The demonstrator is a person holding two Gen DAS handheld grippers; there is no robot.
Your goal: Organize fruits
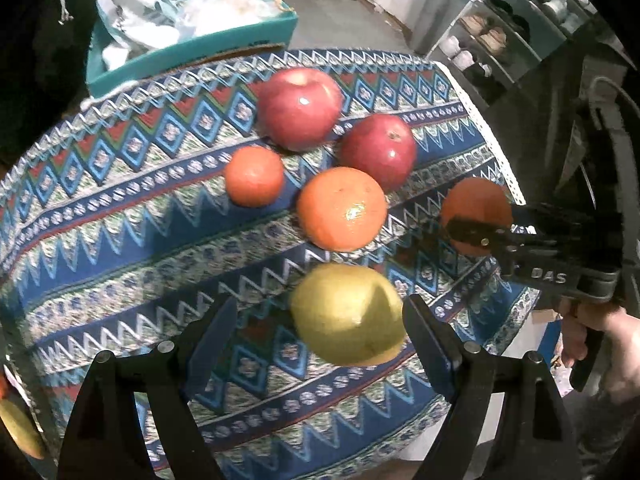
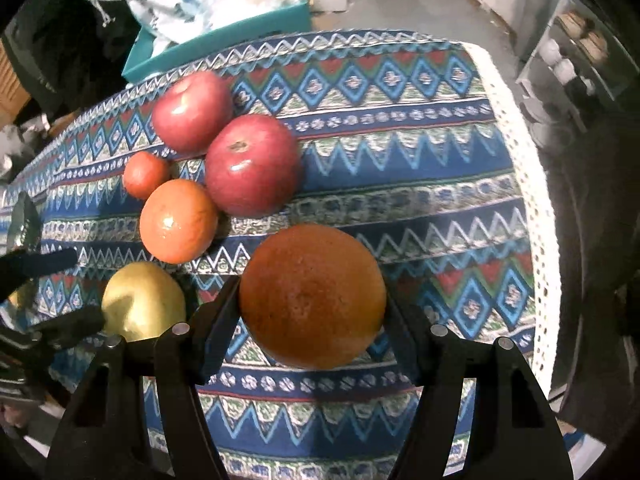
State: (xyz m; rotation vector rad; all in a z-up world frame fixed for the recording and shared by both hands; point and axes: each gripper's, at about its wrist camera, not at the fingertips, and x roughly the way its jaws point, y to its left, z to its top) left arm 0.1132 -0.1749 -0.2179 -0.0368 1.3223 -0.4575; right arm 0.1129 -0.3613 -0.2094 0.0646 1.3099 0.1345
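Near the tablecloth's white edge (image 2: 516,128), right fingers (image 2: 224,300) clasp an orange (image 2: 312,296); left fingers (image 1: 424,328) splayed around the lemon (image 1: 348,314)

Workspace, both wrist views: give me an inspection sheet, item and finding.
Surface: patterned tablecloth covers the table.
Job's things: two apples, small orange, middle orange, yellow pear on the cloth.
Clutter: teal box of bags behind the table.
Grippers: right gripper shut on big orange; left gripper open around the pear.
Cables: nothing seen.
Surroundings: shelf of crockery at right.
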